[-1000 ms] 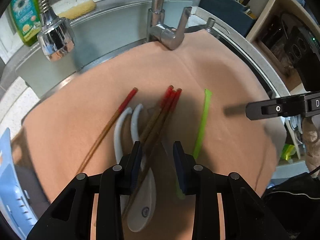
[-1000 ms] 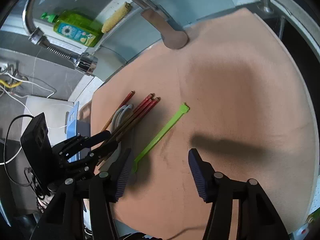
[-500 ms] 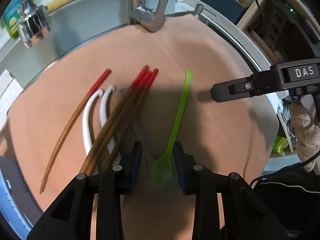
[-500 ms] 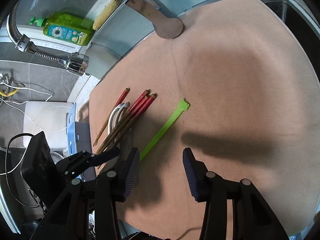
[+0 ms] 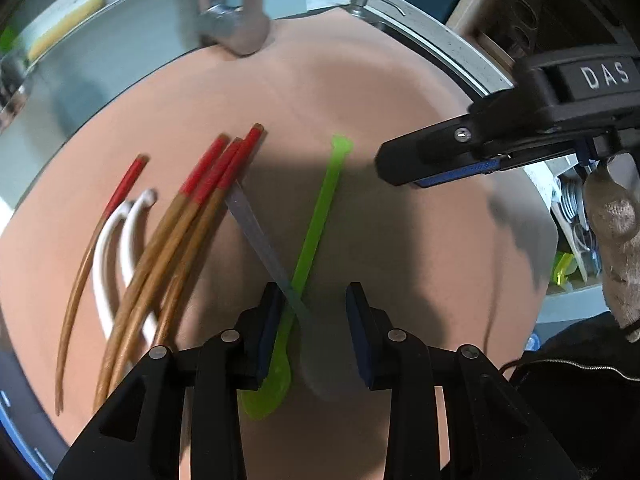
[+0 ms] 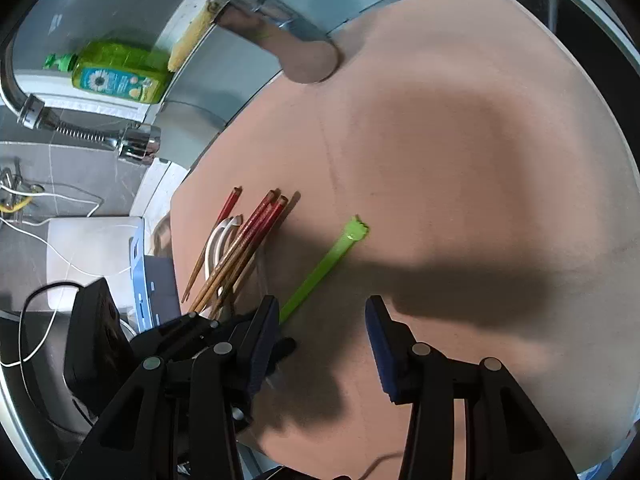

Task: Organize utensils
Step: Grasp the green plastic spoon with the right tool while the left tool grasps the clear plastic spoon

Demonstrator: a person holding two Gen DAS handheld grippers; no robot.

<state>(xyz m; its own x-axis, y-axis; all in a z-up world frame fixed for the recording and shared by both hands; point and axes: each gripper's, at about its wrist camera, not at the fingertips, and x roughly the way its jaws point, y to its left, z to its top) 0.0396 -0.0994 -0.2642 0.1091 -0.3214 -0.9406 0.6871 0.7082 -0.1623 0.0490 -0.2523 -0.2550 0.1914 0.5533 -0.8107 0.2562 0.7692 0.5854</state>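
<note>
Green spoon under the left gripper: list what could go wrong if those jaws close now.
1. A translucent grey spoon crosses the green spoon right between the left gripper pads, so both may get pinched, or one may skid aside.
2. The red-tipped chopsticks lie just beside the left pad and could be nudged or scattered.
3. The right gripper hovers open over the green handle; the two tools could bump.

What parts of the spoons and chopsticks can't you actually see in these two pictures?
- Green spoon: in the right wrist view its bowl is hidden behind the right gripper's finger.
- White spoons: in the left wrist view the bowls are covered by the chopsticks.
- Grey spoon: its bowl is blurred in the left wrist view.
</note>
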